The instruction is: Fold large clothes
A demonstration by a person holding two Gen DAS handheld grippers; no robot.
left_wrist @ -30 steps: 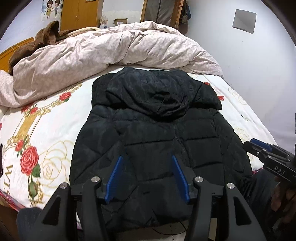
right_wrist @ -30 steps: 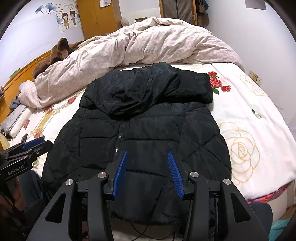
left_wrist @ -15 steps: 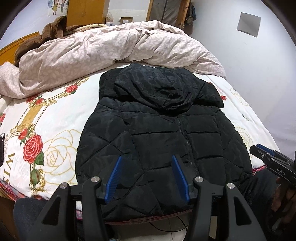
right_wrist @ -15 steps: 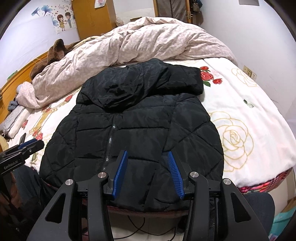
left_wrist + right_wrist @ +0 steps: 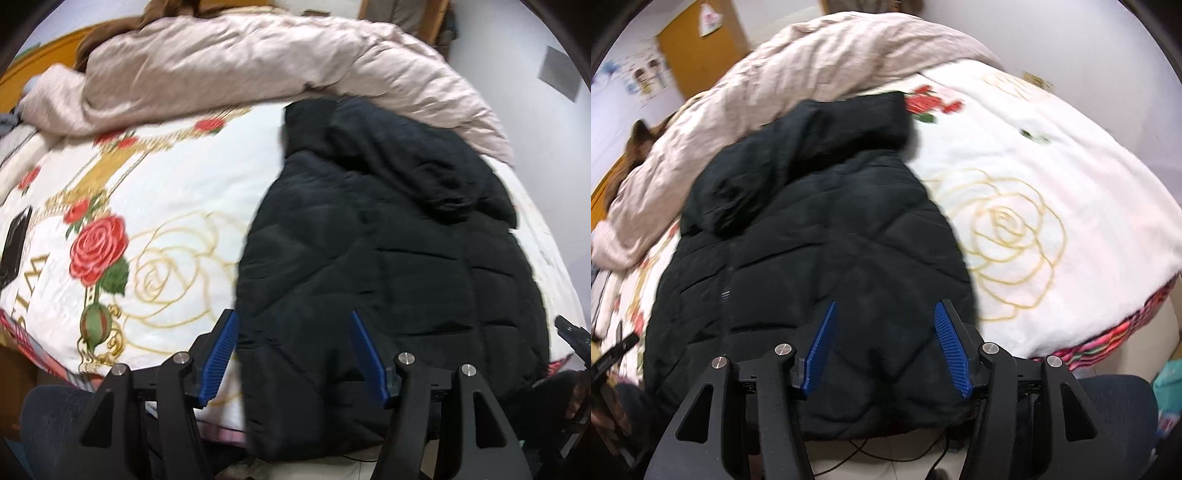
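Left wrist view, left to right: a dark flat object [image 5: 14, 247] lies at the left edge of the bed; its kind cannot be told. The rose-print bedspread [image 5: 173, 206] covers the bed, with 1 large red rose [image 5: 98, 249] and a gold outlined rose just beside it. A pinkish crumpled duvet [image 5: 258, 70] is heaped along the far side. The left hand-held gripper [image 5: 291, 349] hovers at the near edge of the bed, jaws spread wide with nothing between them; its left blue pad [image 5: 221, 350] sits over the bedspread just beside the jacket's left edge, and its right pad sits over the jacket's lower left panel. The black quilted jacket [image 5: 406, 251] lies flat on the right half of the bed, hood toward the duvet and touching it, hem hanging over the near edge. The tip of the right hand-held gripper [image 5: 574, 334] shows at the far right, near the jacket's right hem. Right wrist view, left to right: the duvet [image 5: 812, 74] on the far left, the jacket [image 5: 812, 240] spread front-up with the zipper [image 5: 726, 291] running down it, then the right hand-held gripper [image 5: 884, 341], jaws wide apart and holding nothing, both blue pads over the jacket's lower right hem. Bare bedspread [image 5: 1052, 192] with a gold rose lies to the right. Both views are motion-blurred.
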